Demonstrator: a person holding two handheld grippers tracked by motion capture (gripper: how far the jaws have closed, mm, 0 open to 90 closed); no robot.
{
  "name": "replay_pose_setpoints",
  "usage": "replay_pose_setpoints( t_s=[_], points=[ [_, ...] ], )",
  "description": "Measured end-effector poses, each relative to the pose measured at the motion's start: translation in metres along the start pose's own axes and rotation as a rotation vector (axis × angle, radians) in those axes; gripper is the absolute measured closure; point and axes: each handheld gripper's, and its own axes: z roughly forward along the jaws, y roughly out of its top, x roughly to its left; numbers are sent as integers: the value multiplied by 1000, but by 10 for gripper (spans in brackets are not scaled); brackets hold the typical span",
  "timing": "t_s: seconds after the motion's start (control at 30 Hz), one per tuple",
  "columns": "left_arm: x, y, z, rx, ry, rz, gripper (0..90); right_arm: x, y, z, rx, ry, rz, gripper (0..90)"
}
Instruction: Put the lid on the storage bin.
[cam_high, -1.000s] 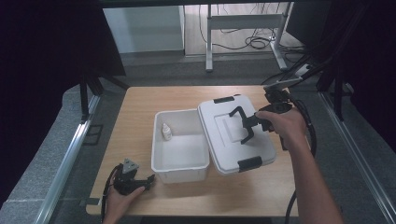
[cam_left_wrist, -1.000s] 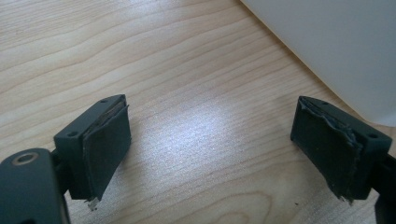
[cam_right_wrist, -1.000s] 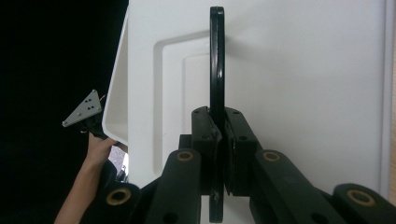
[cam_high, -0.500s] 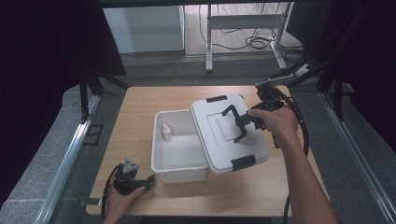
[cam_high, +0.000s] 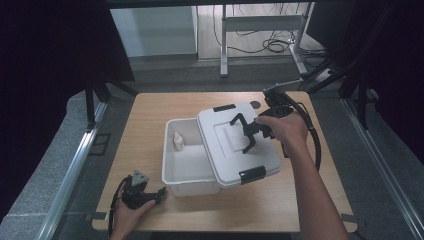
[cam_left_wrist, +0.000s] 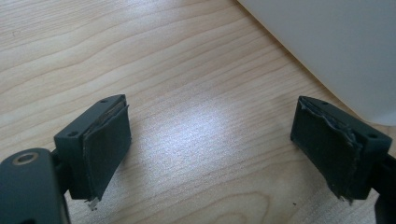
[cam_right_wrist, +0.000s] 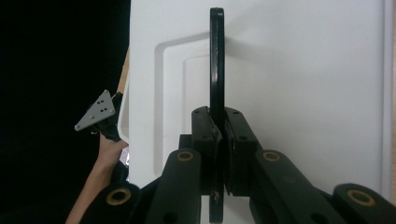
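Jaws of the right gripper (cam_high: 248, 136), seen from the high view, are clamped on the black handle (cam_high: 243, 131) of a white lid (cam_high: 235, 145). That lid sits skewed over the right part of an open white bin (cam_high: 187, 167), leaving the left part uncovered, where a small bottle (cam_high: 177, 142) stands. Bare wooden table (cam_high: 150, 115) lies free to the bin's left and along the near edge. The right forearm reaches in from below, hand above the lid. The left gripper (cam_high: 159, 192) rests at the near left, just beside the bin's corner.

From the left gripper view, its jaws stand wide apart with nothing between them, low over the tabletop (cam_left_wrist: 140, 56); the bin's white wall (cam_left_wrist: 336, 42) rises at upper right.

From the right gripper view, both pads (cam_right_wrist: 204, 140) pinch the thin handle (cam_right_wrist: 216, 60) edge-on against the lid (cam_right_wrist: 299, 93); the other gripper (cam_right_wrist: 100, 114) shows at left.
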Motion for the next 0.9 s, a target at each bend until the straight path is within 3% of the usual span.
replay_pose_setpoints(
  t_s=[0.2, 0.6, 0.9],
  points=[
    [0, 0, 0, 0, 0, 1, 121, 1, 0, 11, 14, 7, 3, 847],
    [0, 0, 0, 0, -1, 1, 121, 4, -3, 14, 10, 7, 31, 847],
    [0, 0, 0, 0, -1, 2, 121, 16, -2, 25, 14, 9, 56, 847]
  ],
)
